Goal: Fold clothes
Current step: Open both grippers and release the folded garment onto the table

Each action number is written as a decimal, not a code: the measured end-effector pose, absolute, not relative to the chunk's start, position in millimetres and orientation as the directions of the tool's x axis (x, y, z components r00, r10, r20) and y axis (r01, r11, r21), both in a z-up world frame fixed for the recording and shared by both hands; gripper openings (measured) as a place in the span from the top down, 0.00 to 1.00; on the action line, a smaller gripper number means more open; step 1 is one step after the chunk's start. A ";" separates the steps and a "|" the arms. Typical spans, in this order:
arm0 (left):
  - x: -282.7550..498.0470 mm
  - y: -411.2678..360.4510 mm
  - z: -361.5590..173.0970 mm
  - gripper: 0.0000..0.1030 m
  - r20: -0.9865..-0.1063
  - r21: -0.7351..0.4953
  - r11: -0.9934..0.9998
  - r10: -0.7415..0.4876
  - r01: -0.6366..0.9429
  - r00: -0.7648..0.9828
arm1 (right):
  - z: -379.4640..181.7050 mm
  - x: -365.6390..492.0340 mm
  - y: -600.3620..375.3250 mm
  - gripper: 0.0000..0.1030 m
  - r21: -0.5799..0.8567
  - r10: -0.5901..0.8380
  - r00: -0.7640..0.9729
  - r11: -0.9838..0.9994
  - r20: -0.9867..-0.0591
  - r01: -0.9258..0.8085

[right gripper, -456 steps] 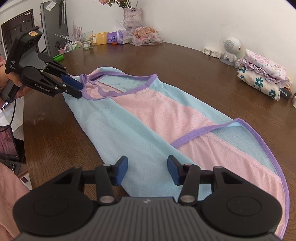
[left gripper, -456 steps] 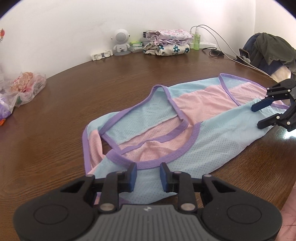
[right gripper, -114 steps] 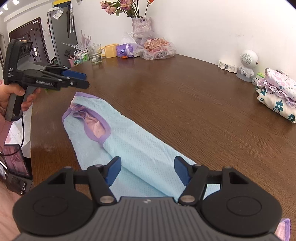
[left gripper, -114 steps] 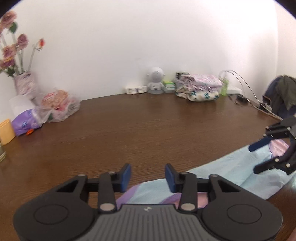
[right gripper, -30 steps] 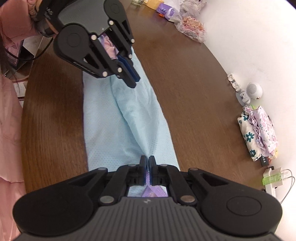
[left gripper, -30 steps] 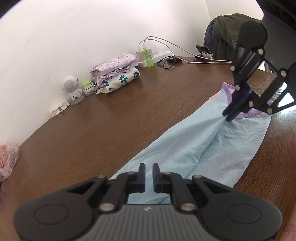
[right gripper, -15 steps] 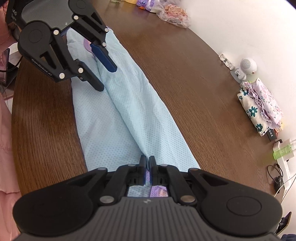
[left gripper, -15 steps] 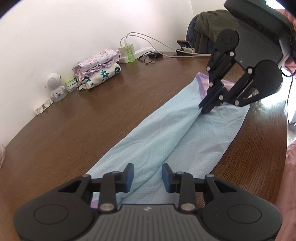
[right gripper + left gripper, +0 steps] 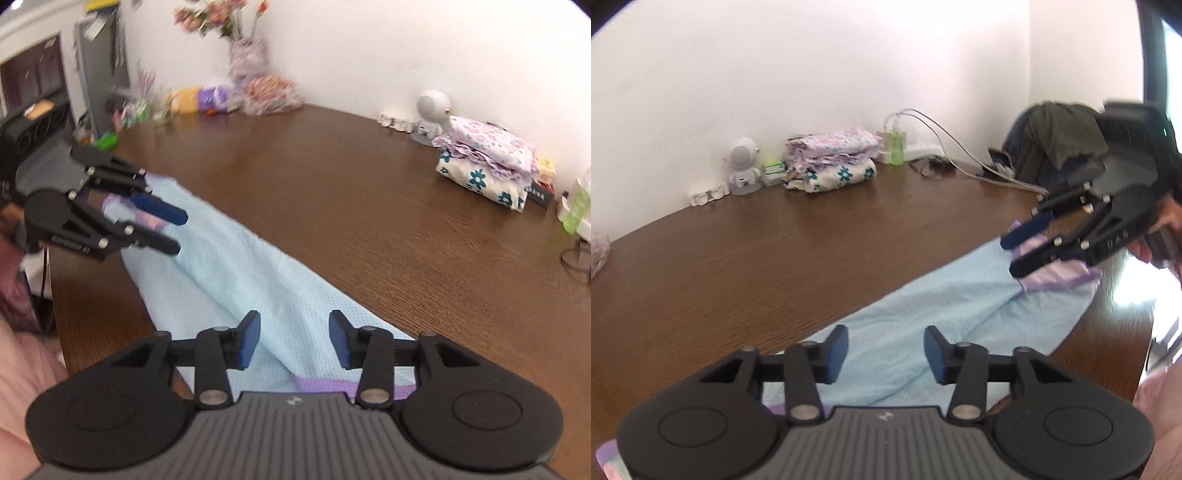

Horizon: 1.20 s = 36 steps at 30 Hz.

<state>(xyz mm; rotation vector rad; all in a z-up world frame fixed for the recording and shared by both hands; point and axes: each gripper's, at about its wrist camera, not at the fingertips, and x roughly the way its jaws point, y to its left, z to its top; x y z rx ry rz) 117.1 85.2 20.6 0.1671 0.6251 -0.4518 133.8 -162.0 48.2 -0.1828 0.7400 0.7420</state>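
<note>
A light blue mesh garment (image 9: 923,314) with purple trim lies folded into a long narrow strip on the brown table (image 9: 775,251); it also shows in the right wrist view (image 9: 236,273). My left gripper (image 9: 885,354) is open and empty above one end of the strip; it also shows in the right wrist view (image 9: 168,230). My right gripper (image 9: 294,341) is open and empty above the other end, by the purple hem (image 9: 321,384); it also shows in the left wrist view (image 9: 1015,254).
A stack of folded floral clothes (image 9: 831,162) sits at the back by the wall, next to a small white robot figure (image 9: 743,166), a charger and cables (image 9: 923,155). A vase of flowers (image 9: 240,55), bags and cups stand at the far end. The table edge (image 9: 88,295) runs close beside the garment.
Both grippers have opened and let go of the garment ends, then lifted slightly. The garment now lies flat as a narrow folded strip.
</note>
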 end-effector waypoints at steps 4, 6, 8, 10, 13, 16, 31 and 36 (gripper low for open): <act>126.6 89.6 11.3 0.60 -0.624 0.003 0.941 -0.262 0.338 0.736 | 24.6 139.5 -165.7 0.58 0.199 0.540 0.520 0.795 -0.662 -0.573; 125.5 94.3 6.4 0.65 -0.625 -0.012 0.952 -0.247 0.307 0.741 | 17.9 133.9 -163.9 0.58 0.183 0.527 0.535 0.804 -0.660 -0.566; 123.4 100.2 2.5 0.67 -0.622 -0.025 0.959 -0.235 0.281 0.747 | 14.0 128.4 -163.5 0.58 0.153 0.512 0.557 0.810 -0.654 -0.566; 122.9 108.4 -3.2 0.69 -0.634 -0.043 0.968 -0.218 0.247 0.742 | 8.7 127.1 -164.2 0.58 0.146 0.499 0.562 0.819 -0.660 -0.556; 119.8 121.0 -10.6 0.72 -0.639 -0.065 0.977 -0.197 0.203 0.743 | 4.2 125.8 -165.1 0.58 0.123 0.481 0.569 0.825 -0.667 -0.552; 116.2 125.4 -12.6 0.72 -0.627 -0.069 0.979 -0.191 0.191 0.755 | 3.4 124.0 -164.4 0.58 0.100 0.469 0.573 0.824 -0.672 -0.558; 60.9 157.8 22.6 0.00 -0.395 -0.391 0.920 -0.138 -0.031 0.908 | 42.8 82.5 -152.9 0.00 0.160 0.533 0.683 0.832 -0.500 -0.532; 31.1 162.9 14.5 0.00 -0.383 -0.470 0.876 -0.094 -0.107 0.919 | 34.1 71.3 -142.8 0.00 0.253 0.555 0.652 0.826 -0.517 -0.503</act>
